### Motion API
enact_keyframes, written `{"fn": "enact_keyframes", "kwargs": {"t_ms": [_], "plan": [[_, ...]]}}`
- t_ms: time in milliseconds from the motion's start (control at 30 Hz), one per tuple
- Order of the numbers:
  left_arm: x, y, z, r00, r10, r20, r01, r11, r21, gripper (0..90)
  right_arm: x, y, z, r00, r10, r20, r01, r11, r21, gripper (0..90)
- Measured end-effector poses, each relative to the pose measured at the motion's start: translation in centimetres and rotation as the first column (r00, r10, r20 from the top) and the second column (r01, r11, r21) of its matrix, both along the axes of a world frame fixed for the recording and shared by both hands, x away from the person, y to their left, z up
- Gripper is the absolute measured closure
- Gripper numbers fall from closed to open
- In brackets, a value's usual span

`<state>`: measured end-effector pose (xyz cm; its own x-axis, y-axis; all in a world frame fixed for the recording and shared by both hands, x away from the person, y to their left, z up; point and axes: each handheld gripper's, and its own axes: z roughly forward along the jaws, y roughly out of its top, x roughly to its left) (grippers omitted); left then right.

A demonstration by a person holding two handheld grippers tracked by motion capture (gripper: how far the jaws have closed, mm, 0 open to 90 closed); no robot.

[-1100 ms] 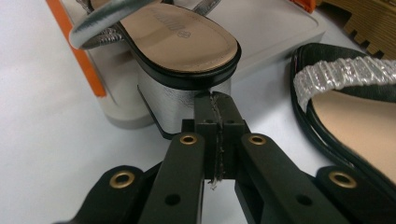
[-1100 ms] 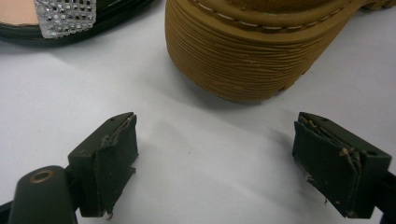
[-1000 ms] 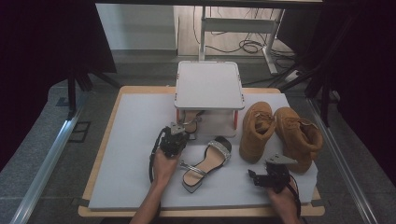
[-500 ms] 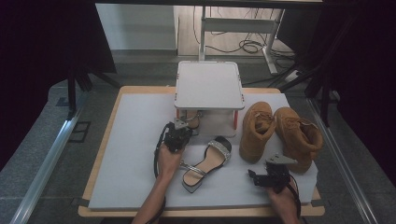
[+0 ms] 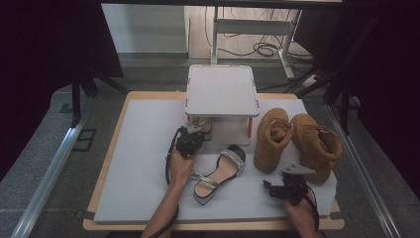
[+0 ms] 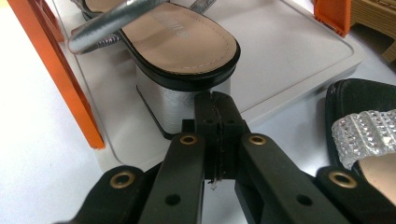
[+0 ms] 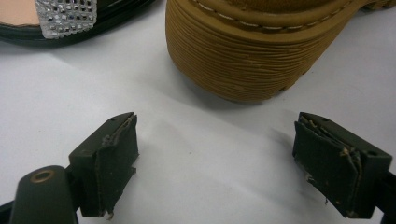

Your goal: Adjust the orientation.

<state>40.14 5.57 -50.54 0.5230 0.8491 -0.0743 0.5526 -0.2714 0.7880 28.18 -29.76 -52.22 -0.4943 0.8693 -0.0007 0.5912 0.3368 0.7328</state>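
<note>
The sandal on the rack's lower shelf point(image 6: 182, 46) is the thing being worked: a silver block-heeled shoe, standing under the white top of the small rack point(image 5: 221, 89) at the far middle of the table. Its heel faces outward, toward the person, which is probably why the left gripper point(image 6: 215, 105) meets it there. This gripper's jaws are pressed together with nothing between them, their tips at or just short of the silver heel block; contact cannot be confirmed. Closed jaws suit nudging the shoe deeper onto the shelf rather than picking it up.

The second sandal point(image 5: 218, 173) lies on the white mat point(image 5: 143, 163) just in front of the rack, toe strap toward the rack, near the left hand point(image 5: 181, 166) and presumably awaiting the same shelf.

The right gripper point(image 7: 233, 158) rests low over the mat with its jaws spread wide and empty, pointing at the ribbed sole of the nearer boot point(image 7: 252, 51). This placement reads as waiting, ready for the boots once the sandals are stowed.

Count: 2 sandals, 1 shelved and 1 on the mat; 2 tan boots point(image 5: 297, 139), side by side right of the rack; 1 rack with orange uprights point(image 6: 60, 70); 2 grippers.
</note>
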Motion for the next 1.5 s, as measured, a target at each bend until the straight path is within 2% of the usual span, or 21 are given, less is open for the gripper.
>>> {"fn": "enact_keyframes", "kwargs": {"t_ms": [267, 467, 700, 833, 933, 1067, 1167, 1333, 1500], "plan": [[-0.1, 0.0, 0.1, 1.0, -0.002, 0.004, 0.002, 1.0, -0.001, 89.4, 0.0, 0.0, 0.0, 1.0, 0.0, 0.0, 0.0, 1.0, 0.001, 14.3], [-0.5, 0.2, 0.6, 0.9999, -0.012, 0.003, 0.012, 0.9999, 0.001, 83.3, 0.0, 0.0, 0.0, 1.0, 0.0, 0.001, 0.0, 1.0, 0.0, 14.3], [-1.1, 0.9, 0.9, 0.9998, -0.016, -0.014, 0.016, 0.9996, 0.022, 66.0, 0.0, 0.0, 0.0, 1.0, 0.0, 0.001, 0.0, 1.0, 0.0, 14.3], [-1.6, 1.4, 1.0, 0.9999, -0.004, -0.016, 0.005, 0.998, 0.063, 56.0, 0.0, 0.0, 0.0, 1.0, 0.0, 0.0, 0.0, 1.0, 0.001, 14.3], [-1.9, 1.8, 1.0, 0.9993, 0.008, -0.035, -0.005, 0.9972, 0.075, 47.1, 0.0, 0.0, 0.0, 1.0, 0.0, 0.0, 0.0, 1.0, 0.001, 14.3], [-2.3, 2.5, 1.0, 0.9985, 0.01, -0.054, -0.007, 0.9983, 0.057, 38.3, 0.0, 0.0, 0.0, 1.0, 0.0, 0.001, 0.0, 1.0, 0.0, 14.3], [-2.6, 3.1, 0.9, 0.9976, -0.007, -0.069, 0.009, 0.9996, 0.026, 33.1, 0.0, 0.0, 0.0, 1.0, 0.0, 0.0, 0.0, 1.0, 0.0, 14.3], [-3.5, 4.2, 0.7, 0.9965, -0.033, -0.077, 0.033, 0.9995, -0.003, 25.1, 0.0, 0.0, 0.0, 1.0, 0.0, 0.001, 0.0, 1.0, 0.001, 14.3], [-4.3, 4.9, 0.5, 0.9956, -0.047, -0.082, 0.047, 0.9988, 0.008, 19.3, 0.0, 0.0, 0.0, 1.0, -0.001, 0.0, 0.001, 1.0, 0.001, 14.3]]}}
